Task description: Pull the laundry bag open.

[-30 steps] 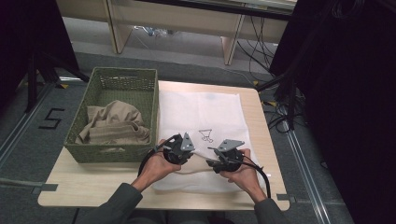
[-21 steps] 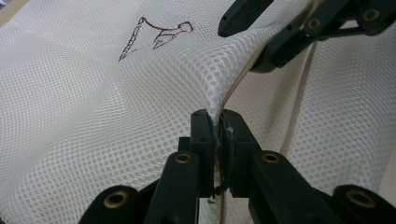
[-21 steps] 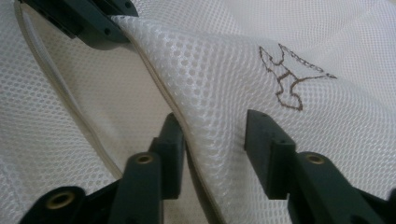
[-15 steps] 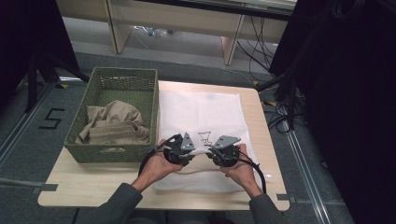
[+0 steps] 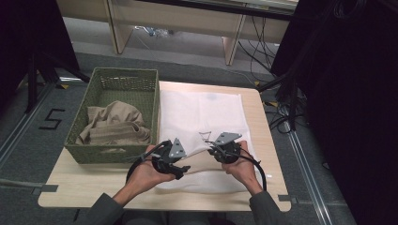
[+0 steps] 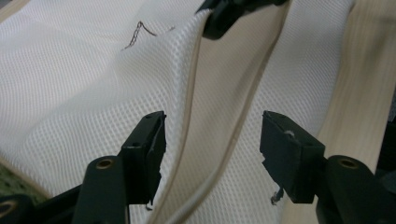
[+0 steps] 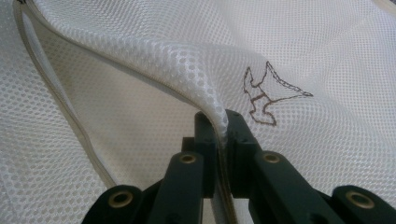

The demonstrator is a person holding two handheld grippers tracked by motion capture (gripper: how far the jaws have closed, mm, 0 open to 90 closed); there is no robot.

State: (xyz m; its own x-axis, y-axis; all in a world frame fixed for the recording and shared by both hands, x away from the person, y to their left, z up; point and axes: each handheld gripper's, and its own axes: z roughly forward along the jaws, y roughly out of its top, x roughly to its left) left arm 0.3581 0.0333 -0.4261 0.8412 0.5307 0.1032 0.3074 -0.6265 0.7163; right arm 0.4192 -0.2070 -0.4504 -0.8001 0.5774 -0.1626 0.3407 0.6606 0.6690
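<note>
Mesh bag, white, zip-edged (image 5: 202, 117), lies flat across the pale wooden table (image 5: 263, 140), just right of the green woven basket (image 5: 94, 152) that holds a crumpled beige cloth (image 5: 112, 124). Your right gripper (image 5: 217, 151) sits at the bag's near middle, and in the right gripper view its jaws are clenched on a raised fold of the upper mesh layer, pads pressing the fabric from both sides; they have just been closing. A small brown stitched emblem (image 7: 271, 95) sits on the mesh just beyond that pinch. Your left gripper (image 5: 180, 169) is at the bag's near left part, close to the basket's corner. In the left gripper view its jaws stand well apart and have just been opening; the cream zip seam (image 6: 189, 121) runs between them, touched by neither pad. Lifted mesh forms a ridge from the right gripper's pinch, with the lower layer flat beneath it.
</note>
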